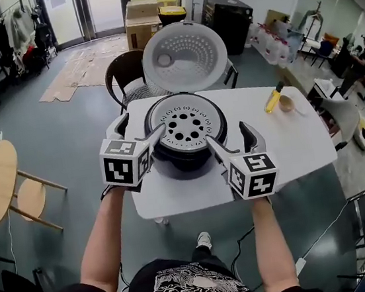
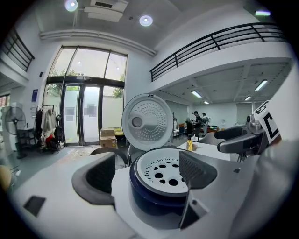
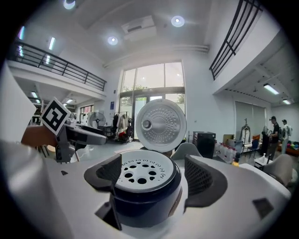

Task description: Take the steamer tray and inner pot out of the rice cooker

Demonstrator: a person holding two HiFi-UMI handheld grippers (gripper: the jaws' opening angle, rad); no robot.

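1. Rice cooker point(image 1: 188, 160) on white table point(image 1: 302, 139), lid point(image 1: 184, 58) up.
2. Steamer tray point(image 1: 185, 125) sits in cooker's top, holes showing.
3. L gripper point(image 1: 139, 129): jaws wide, empty, at cooker's left side.
4. R gripper point(image 1: 229, 136): jaws wide, empty, at cooker's front right.

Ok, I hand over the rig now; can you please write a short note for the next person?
Left gripper: open, empty, at the left of the rice cooker.
Right gripper: open, empty, at its front right.
Lid up; steamer tray sits in the cooker on the white table; inner pot not visible beneath.
Done: nothing out yet.
Left: lift out the tray, then the pot.
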